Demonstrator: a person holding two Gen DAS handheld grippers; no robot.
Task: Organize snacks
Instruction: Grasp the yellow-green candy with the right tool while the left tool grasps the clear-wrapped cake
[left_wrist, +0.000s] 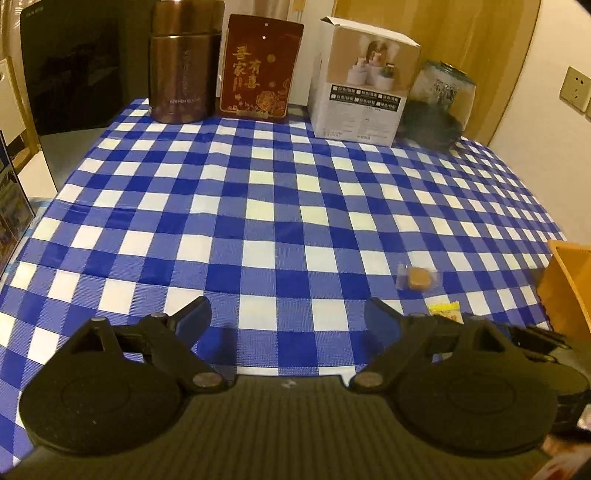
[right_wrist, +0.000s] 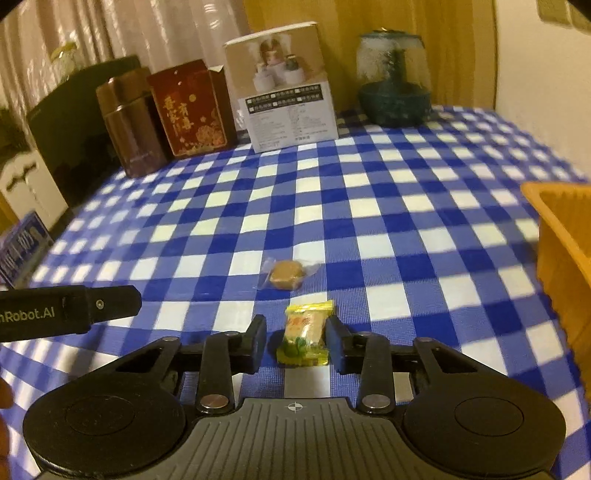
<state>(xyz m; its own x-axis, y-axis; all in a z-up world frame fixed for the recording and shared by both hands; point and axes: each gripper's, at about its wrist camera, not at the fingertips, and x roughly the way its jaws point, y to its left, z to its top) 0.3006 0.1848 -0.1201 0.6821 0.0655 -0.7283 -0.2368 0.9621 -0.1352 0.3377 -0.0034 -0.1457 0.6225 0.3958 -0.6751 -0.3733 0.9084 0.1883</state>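
Observation:
A yellow wrapped snack (right_wrist: 304, 334) lies on the blue-checked tablecloth (right_wrist: 369, 192), between the fingers of my right gripper (right_wrist: 297, 341); the jaws stand open around it with gaps on both sides. It also shows in the left wrist view (left_wrist: 445, 308). A round brown cookie in clear wrap (right_wrist: 286, 275) lies just beyond it, and shows in the left wrist view (left_wrist: 419, 277). My left gripper (left_wrist: 286, 319) is open and empty over the cloth, left of both snacks. An orange bin (right_wrist: 561, 236) stands at the right edge.
Along the table's back stand a brown canister (left_wrist: 183, 66), a red pouch (left_wrist: 260, 70), a white carton (left_wrist: 360, 79) and a glass dome (left_wrist: 439, 99). The orange bin also shows in the left wrist view (left_wrist: 569, 280). A wall socket (left_wrist: 576, 88) is at right.

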